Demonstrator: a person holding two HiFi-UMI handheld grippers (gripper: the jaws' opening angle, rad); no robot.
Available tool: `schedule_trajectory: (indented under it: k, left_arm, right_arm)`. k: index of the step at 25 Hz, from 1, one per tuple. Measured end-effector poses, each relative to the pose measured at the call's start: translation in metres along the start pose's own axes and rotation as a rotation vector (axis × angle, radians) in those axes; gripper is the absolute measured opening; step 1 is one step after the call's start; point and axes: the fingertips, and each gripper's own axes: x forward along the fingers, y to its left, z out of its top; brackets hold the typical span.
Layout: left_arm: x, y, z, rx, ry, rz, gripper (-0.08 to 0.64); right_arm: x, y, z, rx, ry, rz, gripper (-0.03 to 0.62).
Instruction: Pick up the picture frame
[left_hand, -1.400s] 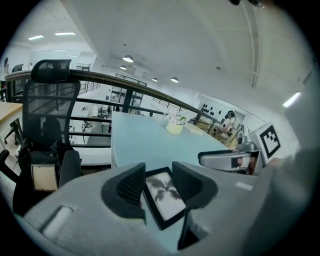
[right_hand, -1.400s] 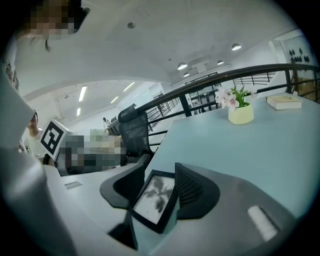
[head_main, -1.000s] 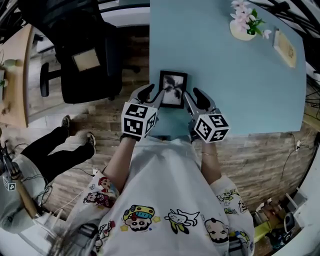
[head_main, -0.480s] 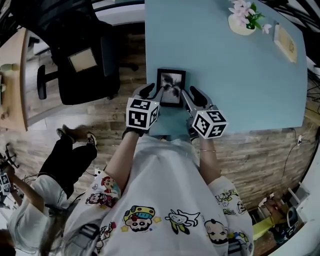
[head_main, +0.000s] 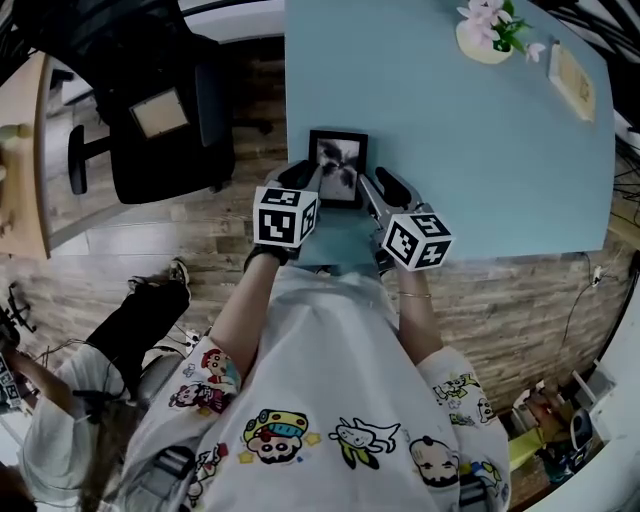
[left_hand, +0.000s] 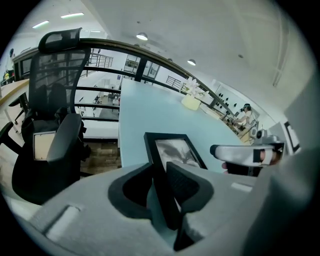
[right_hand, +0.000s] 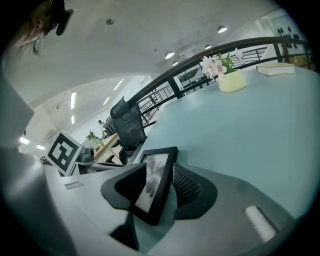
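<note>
The picture frame (head_main: 338, 165), black with a grey photo, lies flat near the front edge of the light blue table (head_main: 480, 160). My left gripper (head_main: 312, 186) straddles the frame's left edge. In the left gripper view that edge of the frame (left_hand: 177, 150) runs between the pads of my left gripper (left_hand: 162, 187). Its jaws are closing, and a sliver of table still shows beside the left pad. My right gripper (head_main: 368, 190) stands at the frame's right side. In the right gripper view the frame (right_hand: 155, 177) sits between the wide jaws of my right gripper (right_hand: 160, 187).
A pot of pale flowers (head_main: 485, 35) and a small book (head_main: 570, 80) stand at the table's far end. A black office chair (head_main: 160, 110) stands left of the table. Another person's legs (head_main: 130, 320) are on the wooden floor at the left.
Both grippers have sunk onto the frame's two sides. The left jaws have narrowed round its edge. The person at the left has shifted.
</note>
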Motion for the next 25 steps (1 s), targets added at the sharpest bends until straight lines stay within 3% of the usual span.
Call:
schedule_trajectory:
  k: [12, 25]
  left_arm:
    - [-0.001, 0.003, 0.000, -0.139, -0.034, -0.011, 0.075]
    - [-0.002, 0.005, 0.001, -0.234, -0.060, -0.064, 0.074]
  right_arm:
    - [0.005, -0.003, -0.003, 0.061, 0.030, 0.037, 0.160]
    - [0.015, -0.007, -0.016, 0.269, 0.142, 0.146, 0.170]
